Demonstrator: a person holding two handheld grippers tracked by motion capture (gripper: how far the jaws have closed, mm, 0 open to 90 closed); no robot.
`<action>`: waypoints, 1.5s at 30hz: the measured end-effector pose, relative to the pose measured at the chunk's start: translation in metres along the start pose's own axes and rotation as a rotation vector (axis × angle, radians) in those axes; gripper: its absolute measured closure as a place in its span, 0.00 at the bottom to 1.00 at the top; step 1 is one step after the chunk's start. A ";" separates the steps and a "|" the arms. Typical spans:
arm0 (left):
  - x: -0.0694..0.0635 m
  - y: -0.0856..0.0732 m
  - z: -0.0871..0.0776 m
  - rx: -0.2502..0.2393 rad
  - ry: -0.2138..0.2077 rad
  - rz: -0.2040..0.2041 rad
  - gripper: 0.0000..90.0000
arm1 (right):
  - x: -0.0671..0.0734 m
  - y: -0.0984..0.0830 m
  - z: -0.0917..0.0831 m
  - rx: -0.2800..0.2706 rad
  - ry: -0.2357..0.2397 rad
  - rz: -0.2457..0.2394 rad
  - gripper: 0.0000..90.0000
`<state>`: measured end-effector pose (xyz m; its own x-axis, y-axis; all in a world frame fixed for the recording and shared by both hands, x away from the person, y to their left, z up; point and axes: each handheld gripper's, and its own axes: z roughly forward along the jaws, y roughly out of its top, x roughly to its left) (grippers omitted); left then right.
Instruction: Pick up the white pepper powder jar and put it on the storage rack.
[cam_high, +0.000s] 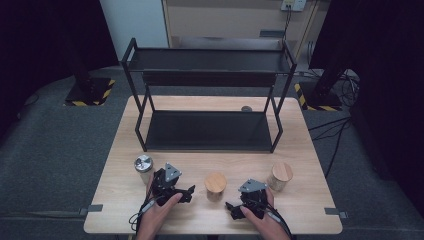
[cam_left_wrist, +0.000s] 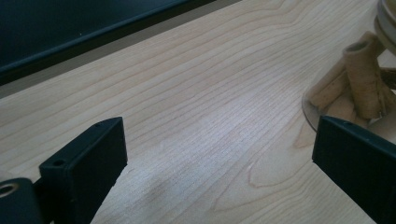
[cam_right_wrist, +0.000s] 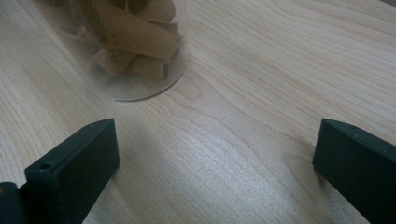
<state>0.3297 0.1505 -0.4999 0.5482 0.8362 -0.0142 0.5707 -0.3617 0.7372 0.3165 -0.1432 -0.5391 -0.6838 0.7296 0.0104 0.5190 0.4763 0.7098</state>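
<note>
Your clear, wooden-lidded jar (cam_high: 215, 185) of rolled wafers, upright on the table between both grippers.

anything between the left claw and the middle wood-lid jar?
Nothing visible. The left claw is open and points at the middle jar, with bare table between its fingers and the jar's base. The steel-lid jar stands off to its other side.

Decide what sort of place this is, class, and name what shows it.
Probably a recording lab or studio: a wooden table on grey carpet, hazard-striped stand bases, trailing floor cables, dark curtains around.
</note>
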 end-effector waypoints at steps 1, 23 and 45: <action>0.000 0.001 -0.001 0.000 0.000 0.002 0.02 | 0.000 0.000 0.000 0.000 0.000 0.000 0.00; 0.008 0.027 -0.022 -0.039 -0.010 0.024 0.02 | 0.000 0.000 0.000 0.000 0.000 -0.001 0.00; 0.026 0.055 -0.031 -0.060 -0.012 0.037 0.02 | 0.000 0.000 0.000 0.000 0.000 0.000 0.00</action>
<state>0.3561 0.1654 -0.4391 0.5762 0.8173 0.0059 0.5123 -0.3669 0.7765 0.3164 -0.1432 -0.5391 -0.6836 0.7298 0.0102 0.5192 0.4764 0.7096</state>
